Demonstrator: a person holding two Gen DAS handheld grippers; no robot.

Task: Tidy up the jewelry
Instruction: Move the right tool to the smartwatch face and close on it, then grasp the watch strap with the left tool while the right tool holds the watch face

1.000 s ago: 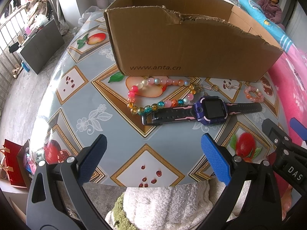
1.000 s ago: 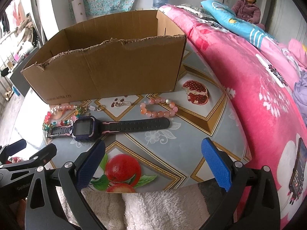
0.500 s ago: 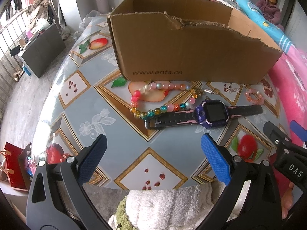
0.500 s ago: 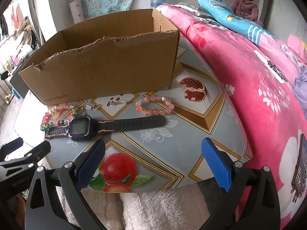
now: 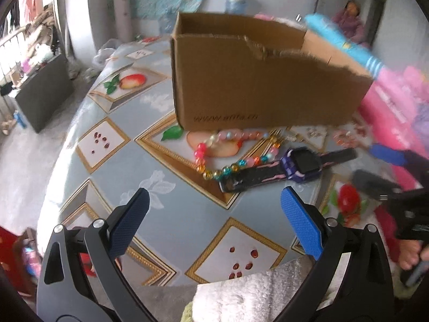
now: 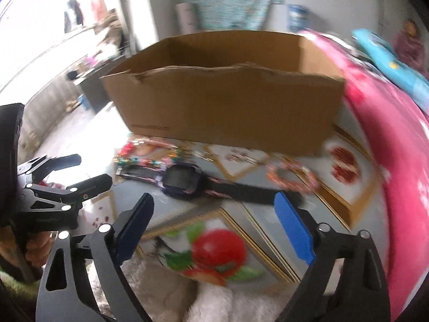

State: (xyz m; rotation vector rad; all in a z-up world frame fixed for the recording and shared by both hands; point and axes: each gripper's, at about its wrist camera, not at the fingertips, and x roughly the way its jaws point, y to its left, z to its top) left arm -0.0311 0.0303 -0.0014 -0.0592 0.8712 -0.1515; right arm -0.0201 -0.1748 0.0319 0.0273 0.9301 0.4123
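A purple watch (image 5: 300, 165) lies beside a bead bracelet (image 5: 230, 151), seemingly touching, before a cardboard box (image 5: 257, 86).

A purple watch (image 5: 300, 165) with black-pink strap lies flat on the bench, near the open cardboard box (image 5: 262, 91); a multicoloured bead necklace (image 5: 228, 151) loops at its left, a small pink bracelet (image 6: 292, 174) right

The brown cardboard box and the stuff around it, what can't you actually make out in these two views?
- Brown cardboard box: its floor is hidden by its own front wall in both views.
- Printed web address: motion-blurred in the left wrist view.
- Small peach bead bracelet: smeared by blur in the right wrist view.
- Small metal trinkets: too small to identify.
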